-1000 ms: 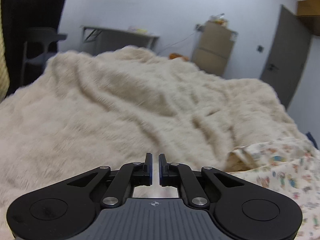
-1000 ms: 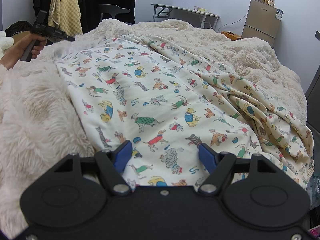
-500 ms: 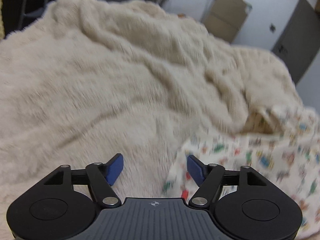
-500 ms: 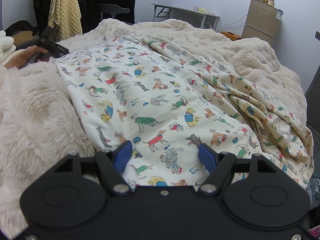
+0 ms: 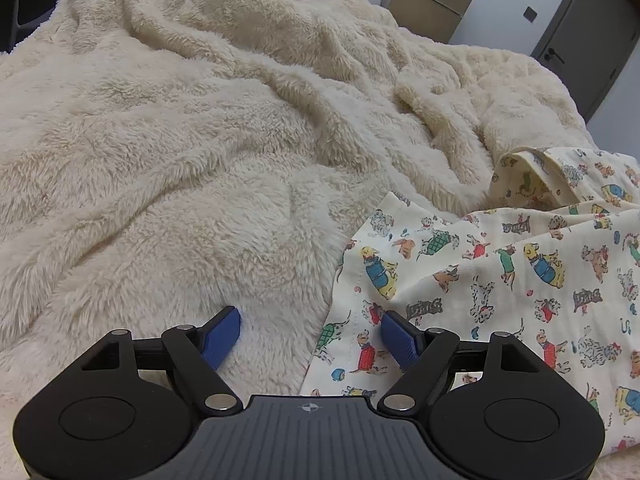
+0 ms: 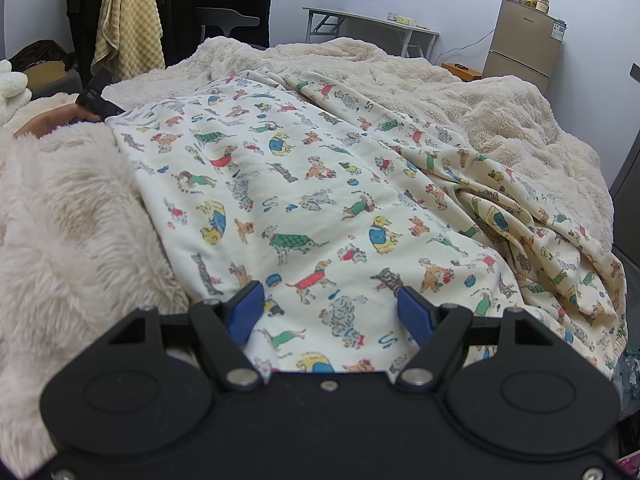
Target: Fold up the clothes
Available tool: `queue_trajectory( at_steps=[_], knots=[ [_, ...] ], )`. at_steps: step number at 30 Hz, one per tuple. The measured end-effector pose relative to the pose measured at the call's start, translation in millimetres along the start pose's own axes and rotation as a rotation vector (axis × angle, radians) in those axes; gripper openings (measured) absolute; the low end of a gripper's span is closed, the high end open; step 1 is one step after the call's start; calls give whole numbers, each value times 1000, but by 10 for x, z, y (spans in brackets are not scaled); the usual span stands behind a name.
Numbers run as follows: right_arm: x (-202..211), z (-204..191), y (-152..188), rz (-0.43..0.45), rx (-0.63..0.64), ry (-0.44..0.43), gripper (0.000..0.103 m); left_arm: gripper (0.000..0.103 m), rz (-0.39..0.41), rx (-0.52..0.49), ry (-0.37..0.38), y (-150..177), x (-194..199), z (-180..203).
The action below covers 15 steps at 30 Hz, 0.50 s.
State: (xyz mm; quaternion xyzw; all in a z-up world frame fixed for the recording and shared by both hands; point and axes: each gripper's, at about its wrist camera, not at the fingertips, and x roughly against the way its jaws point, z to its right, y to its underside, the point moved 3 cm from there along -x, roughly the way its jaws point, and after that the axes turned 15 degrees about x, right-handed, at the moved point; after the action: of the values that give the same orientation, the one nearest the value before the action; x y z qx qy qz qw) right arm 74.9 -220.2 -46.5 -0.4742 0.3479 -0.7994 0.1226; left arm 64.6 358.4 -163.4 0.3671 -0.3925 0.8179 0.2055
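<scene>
Over at the left edge of the bed, the left gripper (image 5: 310, 330) had dropped down and its jaws had just been opening, straddling the hem of the dog-print garment (image 5: 500, 280) without pinching. Right gripper (image 6: 330, 306) hovered spread too, so looked like grab prep.

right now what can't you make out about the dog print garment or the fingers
- Dog print garment, right wrist view: near hem hidden behind the right gripper.
- Same garment, left wrist view: cut off by the right edge.
- Left gripper, right wrist view: mostly hidden behind the fluffy blanket; its fingers unseen there.
</scene>
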Motion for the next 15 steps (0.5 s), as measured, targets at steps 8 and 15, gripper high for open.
queue_trajectory(
  at_steps=[8, 15],
  knots=[
    [-1, -4, -2, 0, 0, 1, 72, 73, 22, 11, 13, -19, 20, 4],
    [0, -4, 2, 1, 0, 2, 72, 73, 28, 11, 14, -3, 35, 9]
  ],
)
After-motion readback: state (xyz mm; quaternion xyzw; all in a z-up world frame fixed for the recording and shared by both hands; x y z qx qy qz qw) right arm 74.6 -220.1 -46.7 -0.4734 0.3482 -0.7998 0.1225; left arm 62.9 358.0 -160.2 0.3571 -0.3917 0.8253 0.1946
